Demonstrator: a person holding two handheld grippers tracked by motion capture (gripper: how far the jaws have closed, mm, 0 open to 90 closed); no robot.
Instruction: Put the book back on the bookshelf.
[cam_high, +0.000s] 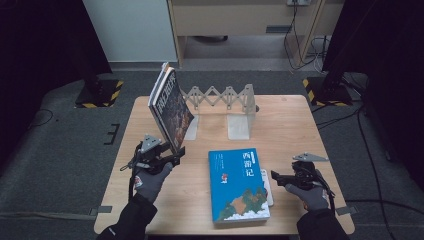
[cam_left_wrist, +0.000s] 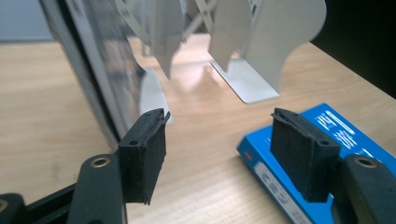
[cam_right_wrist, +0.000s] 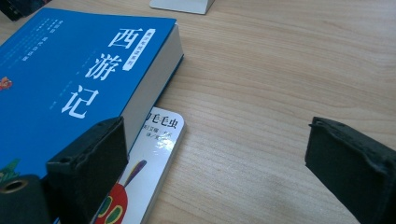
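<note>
High view: wooden table (cam_high: 295, 125) on grey carpet (cam_high: 65, 145); both claws open, empty.

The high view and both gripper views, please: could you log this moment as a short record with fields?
surface: wooden table
rack: white expandable book stand at the far side of the table
leaning book: dark-covered book stands tilted at the stand's left end
left tool: jaws open at the leaning book's lower edge, not clamping it
flat book: blue book lies cover up, near the front edge
under it: thin picture book sticks out from beneath the blue book's right side
right tool: jaws open, just right of the blue book, holding nothing
</note>
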